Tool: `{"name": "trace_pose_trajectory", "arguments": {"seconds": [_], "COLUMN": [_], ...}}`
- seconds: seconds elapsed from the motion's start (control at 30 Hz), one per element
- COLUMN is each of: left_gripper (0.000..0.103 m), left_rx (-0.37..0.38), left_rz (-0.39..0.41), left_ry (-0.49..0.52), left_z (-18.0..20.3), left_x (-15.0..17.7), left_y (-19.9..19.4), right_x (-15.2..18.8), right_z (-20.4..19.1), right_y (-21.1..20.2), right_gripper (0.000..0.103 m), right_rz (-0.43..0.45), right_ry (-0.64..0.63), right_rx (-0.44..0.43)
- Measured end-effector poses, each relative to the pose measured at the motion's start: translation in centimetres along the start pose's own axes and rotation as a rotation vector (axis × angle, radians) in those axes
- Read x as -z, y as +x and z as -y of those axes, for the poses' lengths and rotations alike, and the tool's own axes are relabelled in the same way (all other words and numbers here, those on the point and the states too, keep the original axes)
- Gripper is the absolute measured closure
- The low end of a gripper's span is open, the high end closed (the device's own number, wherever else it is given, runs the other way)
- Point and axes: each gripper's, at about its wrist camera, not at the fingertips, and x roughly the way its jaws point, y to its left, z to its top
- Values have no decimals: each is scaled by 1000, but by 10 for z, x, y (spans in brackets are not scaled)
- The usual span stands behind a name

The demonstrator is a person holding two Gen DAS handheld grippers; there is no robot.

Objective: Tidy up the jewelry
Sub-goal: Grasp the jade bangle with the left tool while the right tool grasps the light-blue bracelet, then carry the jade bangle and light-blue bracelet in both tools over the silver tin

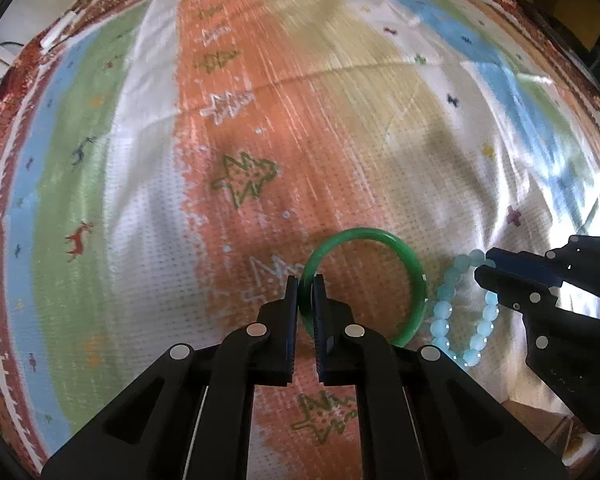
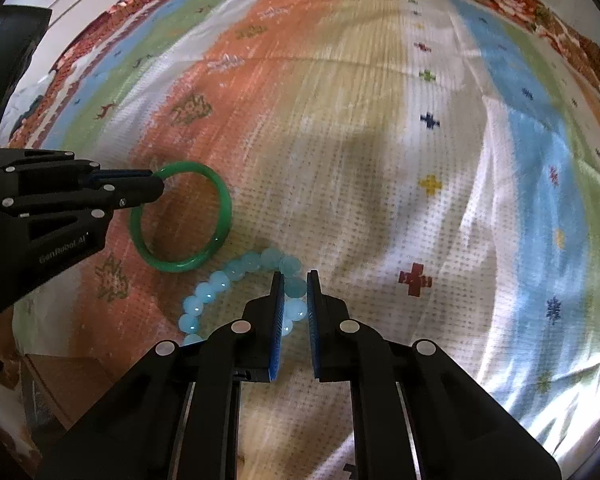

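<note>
Left wrist view: my left gripper (image 1: 305, 286) jaws clamp the green bangle (image 1: 414, 276); right gripper (image 2: 294, 280) jaws pinch the blue bead bracelet (image 2: 216, 286).

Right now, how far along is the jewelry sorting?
Early. Nothing looks put away yet, and no box shows. In hand: left gripper is shut on the green bangle, right gripper on the blue bead bracelet, both on the cloth. Left: lifting and placing both.

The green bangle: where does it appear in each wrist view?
Left wrist view: green bangle low, just right of centre, its left rim between the left gripper fingers.
Right wrist view: bangle left of centre, beside the left gripper.
Shared landmark: blue bead bracelet.
</note>
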Motion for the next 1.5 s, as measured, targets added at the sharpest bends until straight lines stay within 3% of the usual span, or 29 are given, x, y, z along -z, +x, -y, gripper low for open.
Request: {"name": "trace_pose_trajectory", "arguments": {"seconds": [0.33,0.77,1.5], "left_gripper": [95,94,94], "left_rx": [-20,-27,-31], "left_rz": [82,167,279], "left_ry": [-52,-55,-86], "left_z": [-11,5,21], "left_x": [8,21,51], "left_y": [-38,-75,-125], "right_x": [4,15,40], "right_z": [-8,-17,-32], "right_y": [-45,-78,-143], "right_gripper": [91,91,91], "right_rz": [98,179,326], "right_ry": [-30,-4,-12], "right_rx": [23,42,-28]}}
